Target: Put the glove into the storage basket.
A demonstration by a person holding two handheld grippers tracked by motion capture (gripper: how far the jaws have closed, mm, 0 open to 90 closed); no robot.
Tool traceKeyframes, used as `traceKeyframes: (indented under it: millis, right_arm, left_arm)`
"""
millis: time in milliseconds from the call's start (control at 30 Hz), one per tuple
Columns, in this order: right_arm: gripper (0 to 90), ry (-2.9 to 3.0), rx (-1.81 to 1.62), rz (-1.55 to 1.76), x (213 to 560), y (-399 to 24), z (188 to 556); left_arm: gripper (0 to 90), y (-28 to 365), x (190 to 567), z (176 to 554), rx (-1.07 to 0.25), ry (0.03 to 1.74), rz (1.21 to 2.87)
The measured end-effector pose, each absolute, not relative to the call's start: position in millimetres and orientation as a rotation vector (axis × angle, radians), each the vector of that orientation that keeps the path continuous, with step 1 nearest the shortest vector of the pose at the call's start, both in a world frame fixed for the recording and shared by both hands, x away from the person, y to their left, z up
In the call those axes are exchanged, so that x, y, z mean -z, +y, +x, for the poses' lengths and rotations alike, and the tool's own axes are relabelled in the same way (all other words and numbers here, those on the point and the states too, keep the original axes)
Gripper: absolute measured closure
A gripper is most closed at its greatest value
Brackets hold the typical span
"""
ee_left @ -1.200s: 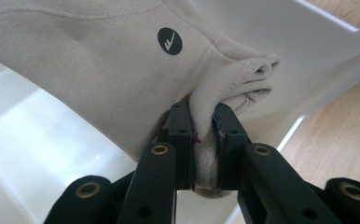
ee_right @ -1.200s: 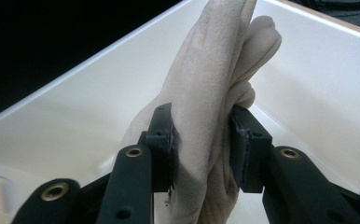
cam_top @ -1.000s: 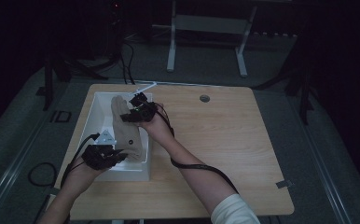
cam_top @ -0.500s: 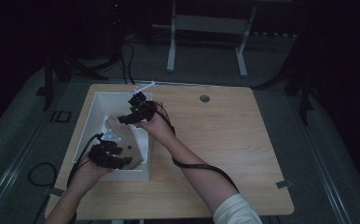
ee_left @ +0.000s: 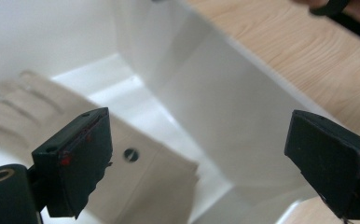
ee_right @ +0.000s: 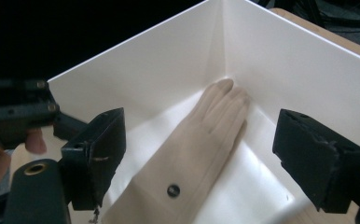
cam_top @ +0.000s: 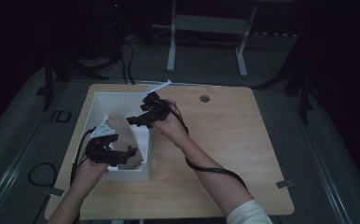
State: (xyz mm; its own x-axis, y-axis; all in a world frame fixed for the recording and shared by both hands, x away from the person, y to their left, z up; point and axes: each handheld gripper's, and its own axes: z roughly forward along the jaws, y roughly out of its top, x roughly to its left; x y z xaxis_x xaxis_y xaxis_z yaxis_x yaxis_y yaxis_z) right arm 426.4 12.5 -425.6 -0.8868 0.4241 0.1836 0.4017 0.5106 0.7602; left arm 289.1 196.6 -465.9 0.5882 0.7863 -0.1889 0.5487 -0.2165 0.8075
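Observation:
A beige glove (ee_right: 197, 144) with a dark snap button lies flat on the floor of the white box (cam_top: 143, 140); its fingers point into a corner. In the high view the glove (cam_top: 119, 125) lies between my two grippers. My left gripper (cam_top: 124, 154) hovers over the near end of the box, above the glove's cuff (ee_left: 145, 186). Its jaws have just been opening, and the left gripper (ee_left: 206, 149) has nothing between them. My right gripper (cam_top: 138, 119) hangs over the box's right wall. The right gripper (ee_right: 206, 149) has also just been opening and holds nothing.
The box stands on the left part of a wooden table (cam_top: 243, 154). A round cable hole (cam_top: 204, 98) sits near the table's far edge. A black cable (cam_top: 211, 170) trails along the right forearm. Desk legs (cam_top: 171, 42) stand on the floor behind.
Both grippers held the glove over the box, then let go of it. The glove now lies in the box, and both hands have lifted slightly with jaws spread.

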Motion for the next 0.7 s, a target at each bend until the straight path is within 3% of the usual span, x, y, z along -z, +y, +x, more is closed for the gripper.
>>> traceKeyframes:
  millis: [700]
  right_arm:
    - [17.1, 2.634, -1.352, 0.684, 409, -81, 404]
  left_arm:
    - [8.2, 114, 414, 265, -0.295, 0.783, 1.89]
